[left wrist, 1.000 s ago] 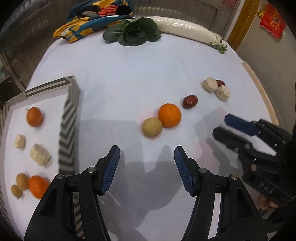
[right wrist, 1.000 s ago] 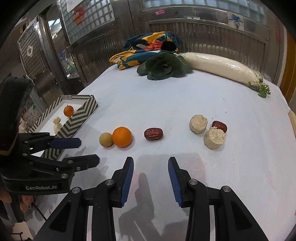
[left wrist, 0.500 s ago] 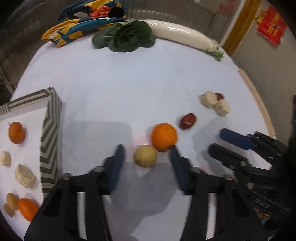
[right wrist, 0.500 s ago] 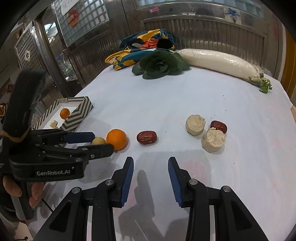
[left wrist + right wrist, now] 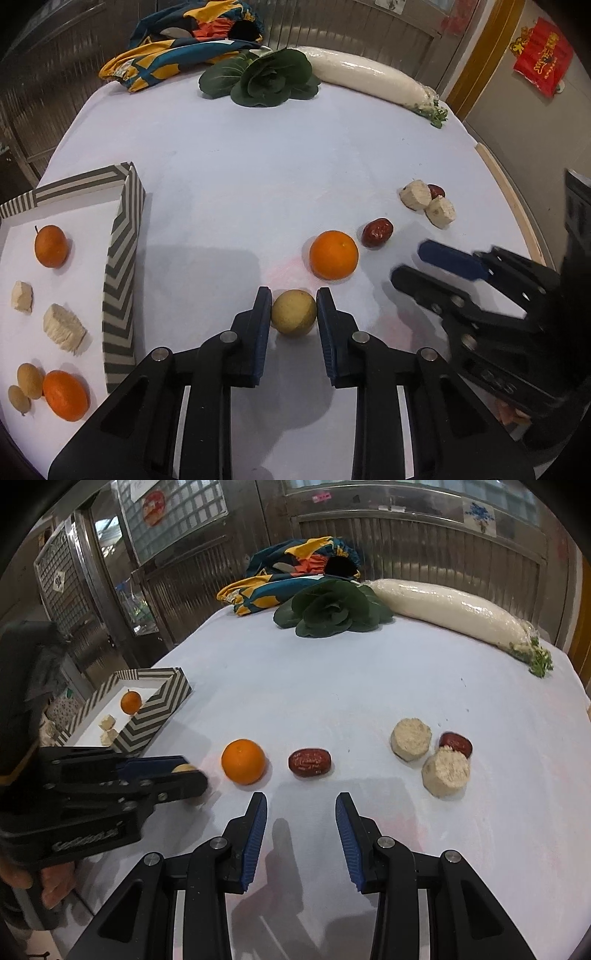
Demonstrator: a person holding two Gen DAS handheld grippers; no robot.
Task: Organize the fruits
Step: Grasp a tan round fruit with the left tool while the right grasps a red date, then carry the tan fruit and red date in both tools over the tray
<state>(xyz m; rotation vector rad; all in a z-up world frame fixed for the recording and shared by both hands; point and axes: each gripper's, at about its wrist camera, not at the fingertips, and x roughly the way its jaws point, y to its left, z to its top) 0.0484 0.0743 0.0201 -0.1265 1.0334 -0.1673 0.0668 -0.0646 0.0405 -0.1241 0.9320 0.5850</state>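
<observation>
Left claw [image 5: 294, 314] clamped on small round yellow-green fruit [image 5: 294, 312]; smooth skin may slip at lift, roll into orange [image 5: 333, 254]. Right claw [image 5: 301, 818] parted, empty.

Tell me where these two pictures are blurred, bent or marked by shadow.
Left wrist view: sharp in the middle; the far table edge curves; the left claw throws a soft shadow near the yellow fruit. Right wrist view: the left claw looks blurred; the door bars bend.
</observation>
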